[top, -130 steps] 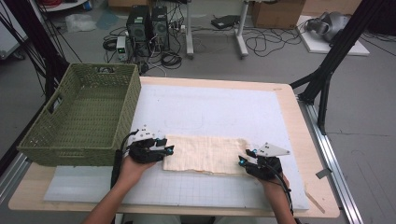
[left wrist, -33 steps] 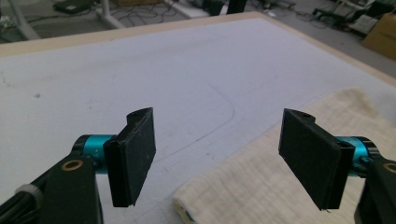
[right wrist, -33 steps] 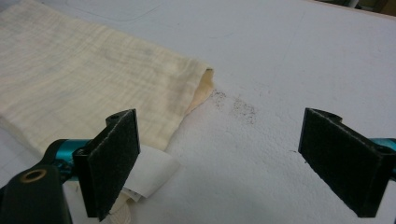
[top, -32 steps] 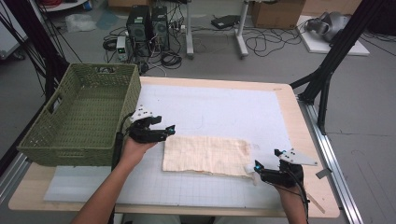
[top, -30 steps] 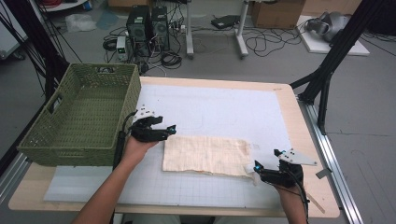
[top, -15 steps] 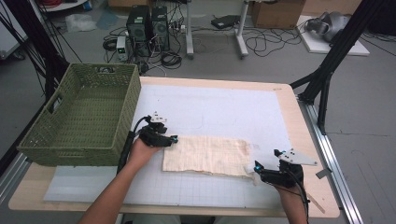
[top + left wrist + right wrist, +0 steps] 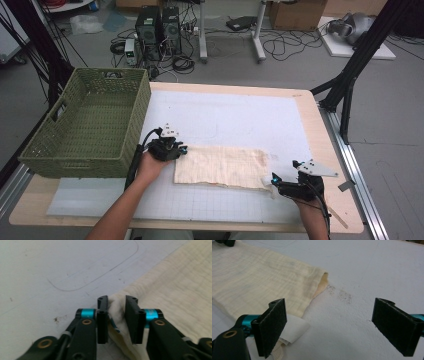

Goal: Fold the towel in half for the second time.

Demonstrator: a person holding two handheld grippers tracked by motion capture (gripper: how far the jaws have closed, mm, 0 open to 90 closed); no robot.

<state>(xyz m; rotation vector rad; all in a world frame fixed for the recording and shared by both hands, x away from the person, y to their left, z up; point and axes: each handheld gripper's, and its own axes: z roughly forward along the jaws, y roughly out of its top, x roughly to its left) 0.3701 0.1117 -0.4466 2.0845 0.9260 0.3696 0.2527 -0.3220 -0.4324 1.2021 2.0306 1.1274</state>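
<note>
Table count: one cloth, one basket, two grippers

One cream cloth near centre, one green basket far left, left gripper and right gripper at the cloth's ends.

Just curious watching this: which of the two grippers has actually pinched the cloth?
The left gripper: its jaws have just been closing on a bunched corner of the cloth. The right gripper gapes wide beside the other end.
</note>
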